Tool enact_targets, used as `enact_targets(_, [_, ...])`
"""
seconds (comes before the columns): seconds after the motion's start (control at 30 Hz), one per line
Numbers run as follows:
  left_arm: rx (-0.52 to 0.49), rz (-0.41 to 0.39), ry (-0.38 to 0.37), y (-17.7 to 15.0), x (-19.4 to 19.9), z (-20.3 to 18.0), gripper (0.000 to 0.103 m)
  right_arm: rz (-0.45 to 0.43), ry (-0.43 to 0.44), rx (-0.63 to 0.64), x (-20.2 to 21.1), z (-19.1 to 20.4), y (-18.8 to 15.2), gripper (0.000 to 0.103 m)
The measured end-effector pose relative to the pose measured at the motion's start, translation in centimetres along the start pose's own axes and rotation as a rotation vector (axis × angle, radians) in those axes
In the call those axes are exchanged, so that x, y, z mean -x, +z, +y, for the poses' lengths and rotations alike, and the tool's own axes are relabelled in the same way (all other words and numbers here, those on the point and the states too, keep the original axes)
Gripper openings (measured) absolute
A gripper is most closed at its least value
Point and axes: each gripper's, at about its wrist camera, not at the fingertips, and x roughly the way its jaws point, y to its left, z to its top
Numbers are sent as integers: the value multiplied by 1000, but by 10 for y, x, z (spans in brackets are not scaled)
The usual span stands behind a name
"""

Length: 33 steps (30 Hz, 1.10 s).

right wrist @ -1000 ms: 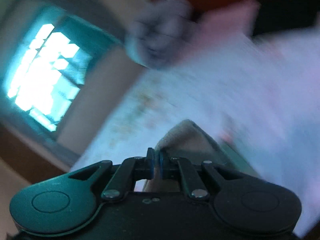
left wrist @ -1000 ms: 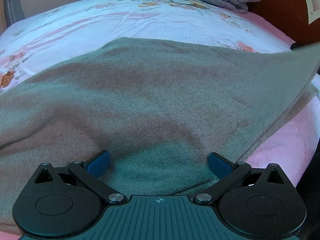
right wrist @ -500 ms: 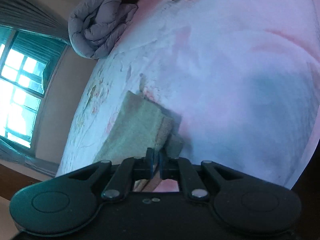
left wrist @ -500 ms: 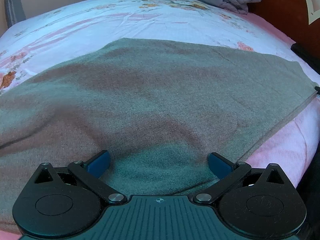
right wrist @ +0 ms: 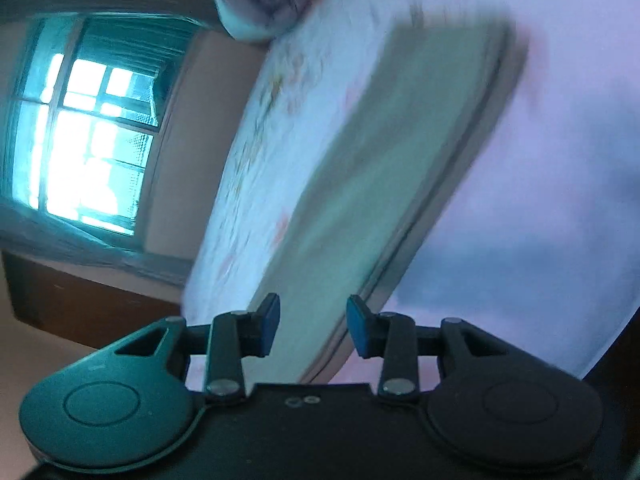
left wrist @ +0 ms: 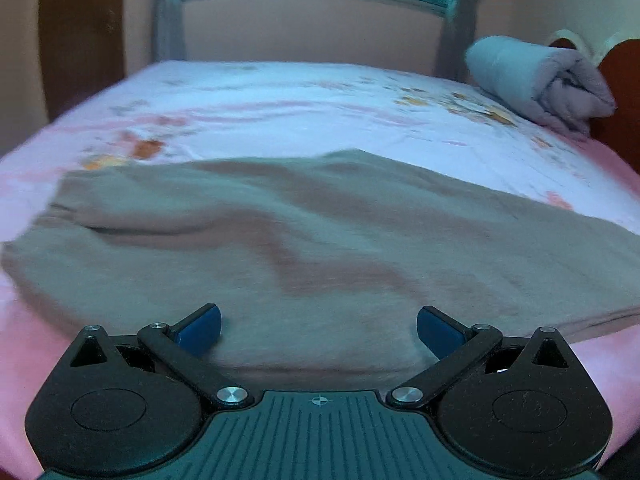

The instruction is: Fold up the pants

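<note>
The grey-brown pants (left wrist: 320, 240) lie folded flat on the bed, spread wide across the left wrist view. My left gripper (left wrist: 319, 330) is open and empty, low over the pants' near edge, its blue pads (left wrist: 200, 324) apart on either side of the cloth. In the tilted, blurred right wrist view the pants (right wrist: 380, 152) show as a long folded slab with layered edges. My right gripper (right wrist: 313, 322) is open and empty, just off the pants' near end.
The bed has a white floral sheet (left wrist: 300, 96) with a pink border (left wrist: 24, 344). A rolled grey quilt (left wrist: 536, 80) lies at the far right by a dark wooden headboard (left wrist: 624, 92). A window (right wrist: 88, 152) and wall stand behind the bed.
My right gripper has opened and let go of the pants' end, which now lies flat on the bed. My left gripper has drawn back and tilted up; its jaws stay open.
</note>
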Motion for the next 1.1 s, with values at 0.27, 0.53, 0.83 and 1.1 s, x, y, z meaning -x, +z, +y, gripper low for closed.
enact_targets(0.27, [49,79,116,5,-12,48,103,165,26,-48,-72,18,-45,28])
enact_targets(0.53, [45,43,100,-8,-15,47,103,162,-6,-78,-74,15,-60,21])
enact_targets(0.83, [60,34,72,-8,-14,53,103,133,-30,35,-59,34,-74,0])
enact_targets(1.1, [56,30,77,-5,-7,51,103,153,-98,-40,-65,22,-73,13])
